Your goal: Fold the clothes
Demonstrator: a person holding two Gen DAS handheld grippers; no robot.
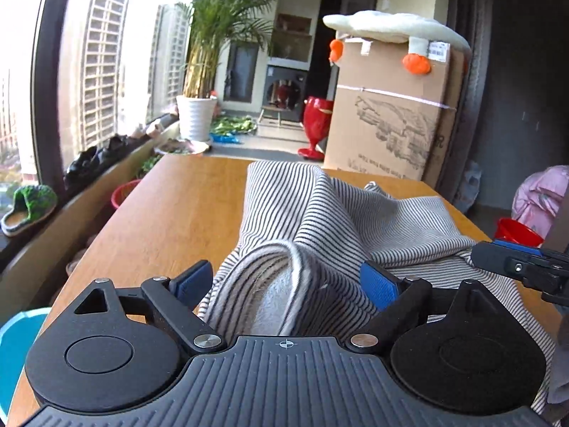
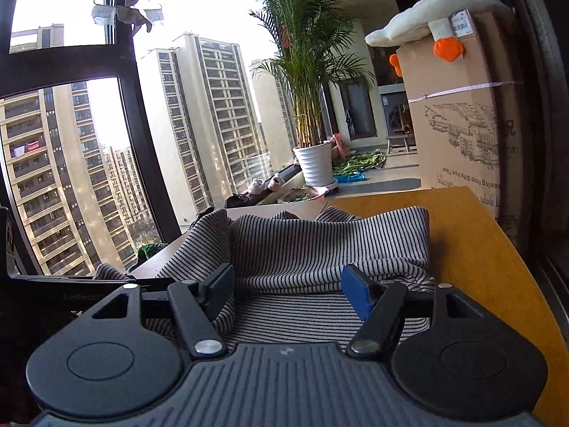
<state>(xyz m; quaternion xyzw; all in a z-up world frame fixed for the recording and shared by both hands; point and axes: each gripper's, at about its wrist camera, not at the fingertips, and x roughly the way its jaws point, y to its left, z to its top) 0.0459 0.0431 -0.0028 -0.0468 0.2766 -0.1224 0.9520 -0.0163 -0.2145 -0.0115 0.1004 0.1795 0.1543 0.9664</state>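
A black-and-white striped garment [image 1: 320, 220] lies bunched on the wooden table [image 1: 185, 206]. My left gripper [image 1: 288, 281] stands open, its blue pads wide apart on either side of a raised fold with a pale fleecy inside; neither pad presses the cloth. The right gripper shows at the right edge of the left wrist view as a black finger with a blue pad [image 1: 512, 249]. In the right wrist view the striped garment [image 2: 320, 242] is rumpled over the table [image 2: 480, 249], and my right gripper [image 2: 288, 284] is open above a flat part of it, nothing pinched.
A large cardboard box [image 1: 391, 114] with a plush goose [image 1: 391, 26] on top stands past the table's far end. A potted palm [image 1: 199, 117], a red vase [image 1: 314, 124], a red bucket [image 1: 515, 231] and a blue bin [image 1: 17, 334] surround the table. Windows run along the left.
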